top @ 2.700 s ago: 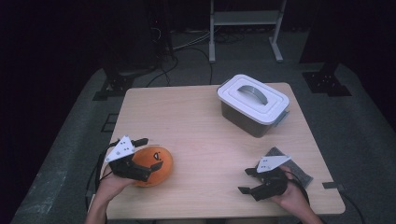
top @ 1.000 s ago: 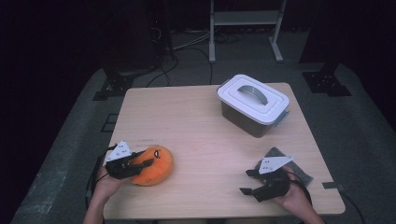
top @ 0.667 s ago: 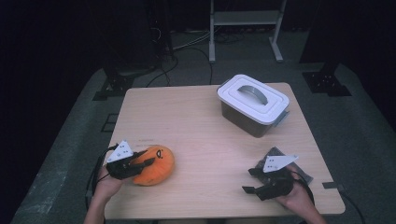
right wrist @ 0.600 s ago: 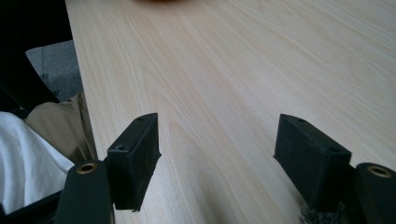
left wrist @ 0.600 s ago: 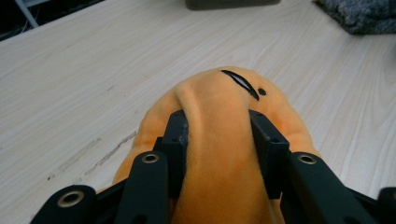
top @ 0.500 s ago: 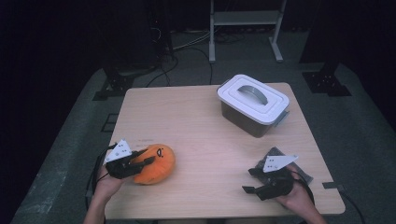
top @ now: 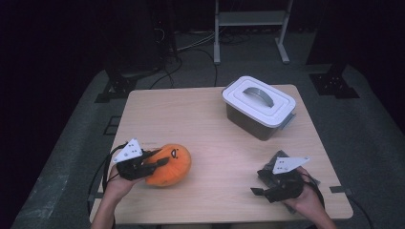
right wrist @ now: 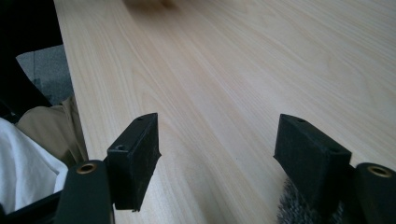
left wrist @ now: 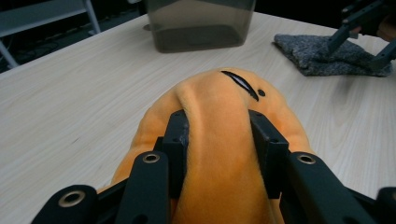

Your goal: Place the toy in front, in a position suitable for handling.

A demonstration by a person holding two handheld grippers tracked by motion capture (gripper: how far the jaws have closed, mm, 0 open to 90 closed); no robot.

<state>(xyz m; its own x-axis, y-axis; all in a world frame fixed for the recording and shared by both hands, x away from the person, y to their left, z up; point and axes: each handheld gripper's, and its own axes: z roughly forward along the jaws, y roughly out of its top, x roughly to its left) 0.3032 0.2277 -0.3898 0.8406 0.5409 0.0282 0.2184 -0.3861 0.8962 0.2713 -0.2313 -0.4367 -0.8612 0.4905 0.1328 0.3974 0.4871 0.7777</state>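
- We see a round orange plush toy (top: 169, 164) with a small black face mark at the near left of the light wooden table (top: 200, 124).
- The left gripper (top: 152, 162) is clamped on the toy's left side.
- The right gripper (top: 260, 188), jaws apart, rests by a dark grey cloth (top: 272, 164) at the near right.
- We note a grey lidded plastic box (top: 258, 107) with a handle, far right, well apart from both.

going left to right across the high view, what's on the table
left gripper → orange plush toy → lidded grey box → right gripper, with the grey cloth under it
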